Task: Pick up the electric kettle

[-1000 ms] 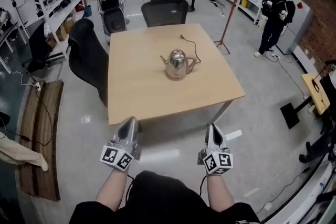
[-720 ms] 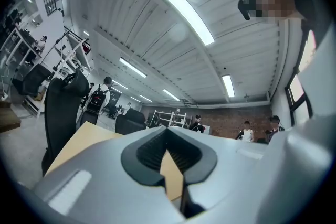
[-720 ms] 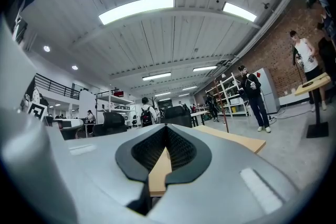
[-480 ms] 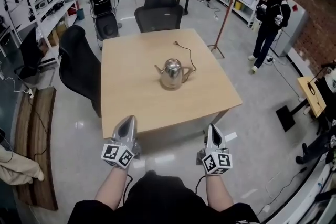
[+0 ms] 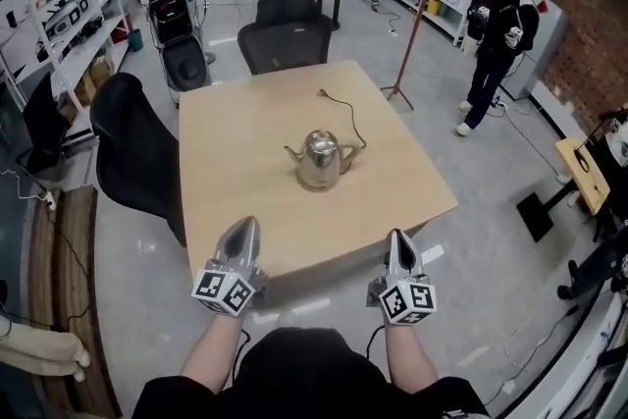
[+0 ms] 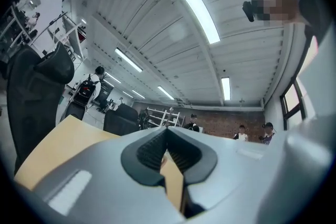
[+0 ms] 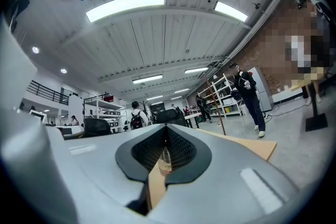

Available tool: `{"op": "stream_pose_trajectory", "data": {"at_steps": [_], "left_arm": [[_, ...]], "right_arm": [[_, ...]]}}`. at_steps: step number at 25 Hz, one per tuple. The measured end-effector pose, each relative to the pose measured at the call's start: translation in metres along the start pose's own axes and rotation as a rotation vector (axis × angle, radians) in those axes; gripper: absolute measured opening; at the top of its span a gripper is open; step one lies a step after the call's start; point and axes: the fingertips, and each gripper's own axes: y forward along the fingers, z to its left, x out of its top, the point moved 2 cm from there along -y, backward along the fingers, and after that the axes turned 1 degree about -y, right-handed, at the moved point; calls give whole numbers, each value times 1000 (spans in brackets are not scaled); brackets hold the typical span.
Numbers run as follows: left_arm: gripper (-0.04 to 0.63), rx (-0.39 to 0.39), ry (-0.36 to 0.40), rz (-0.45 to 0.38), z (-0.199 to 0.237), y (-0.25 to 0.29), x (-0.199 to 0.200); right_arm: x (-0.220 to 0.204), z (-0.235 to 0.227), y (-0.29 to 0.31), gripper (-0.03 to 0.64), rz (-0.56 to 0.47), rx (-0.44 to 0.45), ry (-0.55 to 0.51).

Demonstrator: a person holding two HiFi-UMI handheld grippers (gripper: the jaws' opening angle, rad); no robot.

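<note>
Pointing closed left tongs (image 5: 244, 223), right tongs (image 5: 397, 235), toward kettle (image 5: 319, 160)

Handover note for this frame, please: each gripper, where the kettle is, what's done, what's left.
Left gripper: shut, empty, near the table's front edge.
Right gripper: shut, empty, at the same edge.
Electric kettle: upright mid-table, untouched, its cord lying behind it.
Done: nothing yet.
Left: open a gripper, reach in, probably take the handle, lift.
</note>
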Motion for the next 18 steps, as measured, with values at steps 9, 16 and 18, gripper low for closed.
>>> {"op": "stream_pose_trajectory", "data": {"at_steps": [9, 16, 18], "left_arm": [[-2, -38, -23, 14, 32, 35, 0], [-2, -75, -30, 40, 47, 50, -5], [-2, -72, -40, 45, 50, 54, -9]], "right_arm": [[1, 3, 28, 2, -19, -46, 22], [-2, 14, 43, 2, -30, -62, -2], [-6, 13, 46, 2, -24, -69, 4]]}}
